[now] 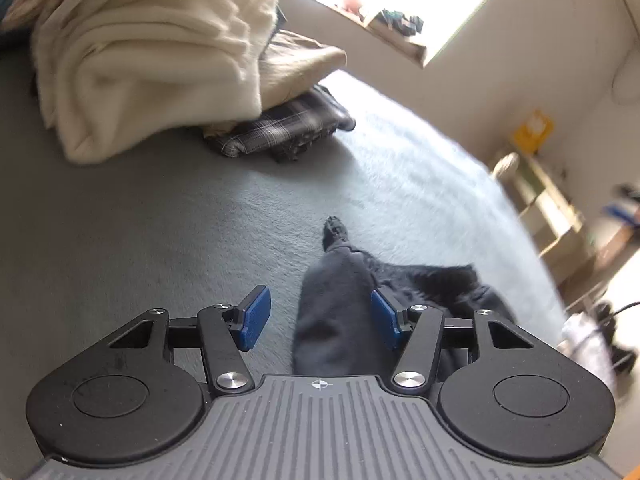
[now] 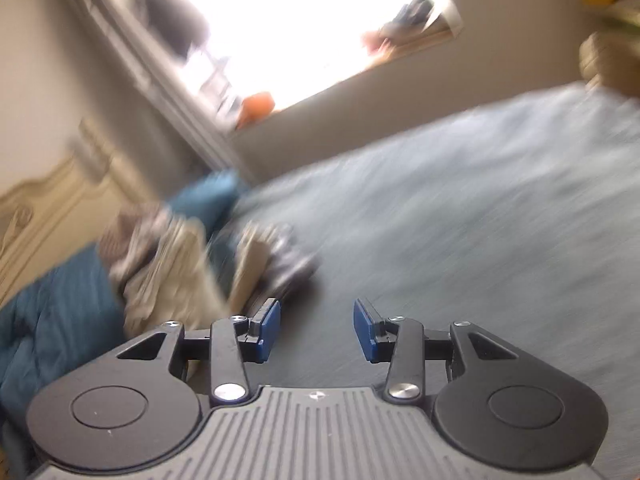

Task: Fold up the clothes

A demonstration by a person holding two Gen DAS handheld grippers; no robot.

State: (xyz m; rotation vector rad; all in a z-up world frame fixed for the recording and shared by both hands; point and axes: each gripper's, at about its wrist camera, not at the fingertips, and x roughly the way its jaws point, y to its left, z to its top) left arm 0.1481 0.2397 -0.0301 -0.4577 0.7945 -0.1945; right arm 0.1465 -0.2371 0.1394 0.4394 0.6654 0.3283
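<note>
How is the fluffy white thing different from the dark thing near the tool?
The cream blanket is pale and bulky, heaped on the plaid clothes. The dark garment is nearly black and lies low, crumpled. The blanket sits far off; the garment lies between the left tool's open blue pads, unpinched. Both rest on the grey-blue bed cover.

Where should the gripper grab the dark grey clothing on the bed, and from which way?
Probably the narrow bunched tip of the dark grey garment, coming from above. It tapers to a small raised point on the bed, thin enough for the open left gripper to pinch.
</note>
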